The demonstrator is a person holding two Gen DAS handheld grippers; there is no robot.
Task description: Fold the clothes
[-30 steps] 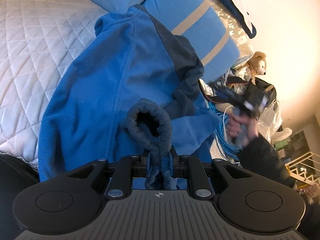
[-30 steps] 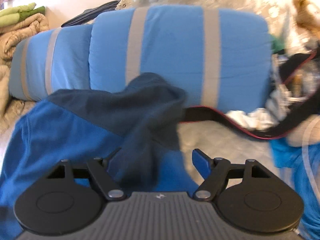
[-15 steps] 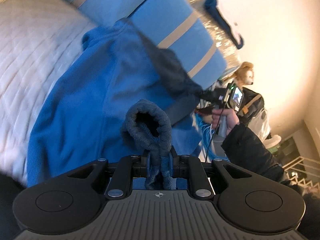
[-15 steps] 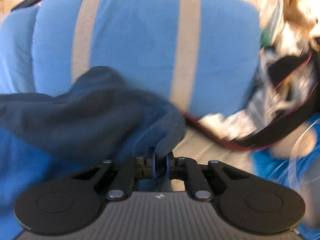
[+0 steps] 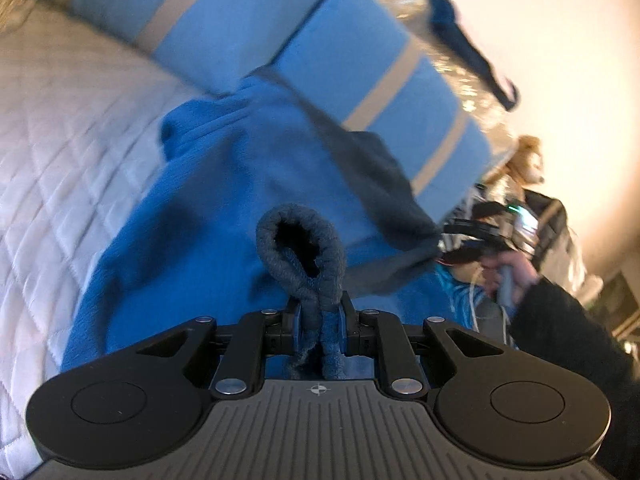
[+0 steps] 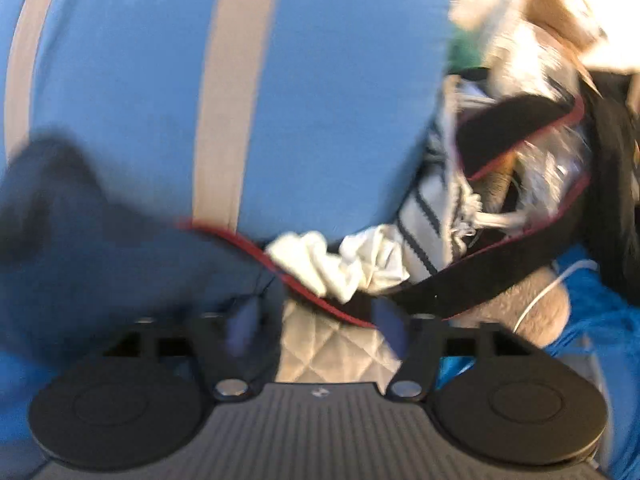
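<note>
Across the white quilted bedspread (image 5: 60, 128), spread flat: a bright blue fleece top (image 5: 192, 216), its collar end up against two light blue pillows with beige stripes (image 5: 384, 80). Down at the near edge, left gripper (image 5: 319, 312) clamped tight on a dark grey cuff (image 5: 301, 248), the cuff's rim curling up into an open loop just above the pads, blue fleece bunched between them. Off to the right, a dark navy panel of the same top (image 5: 376, 184) stretched out over the pillow's lower corner toward the right gripper (image 5: 480, 236), gripped by a hand (image 5: 516, 276) in a black sleeve (image 5: 568, 332). Seen from the right wrist, right gripper (image 6: 316, 320) with jaws just sprung wide, blue pads well apart, bare quilting showing between them and no cloth pinched. Navy fabric (image 6: 100, 248) slumped just left of the left pad, blurred, resting against the striped pillow (image 6: 280, 92). Behind the jaws, a black strap with red edging (image 6: 460, 284) running across, crumpled white cloth (image 6: 336, 260) on top of it, a striped white fabric (image 6: 428, 216) further back. Up in the right corner, a tan plush toy (image 6: 560, 4), heavily blurred.
</note>
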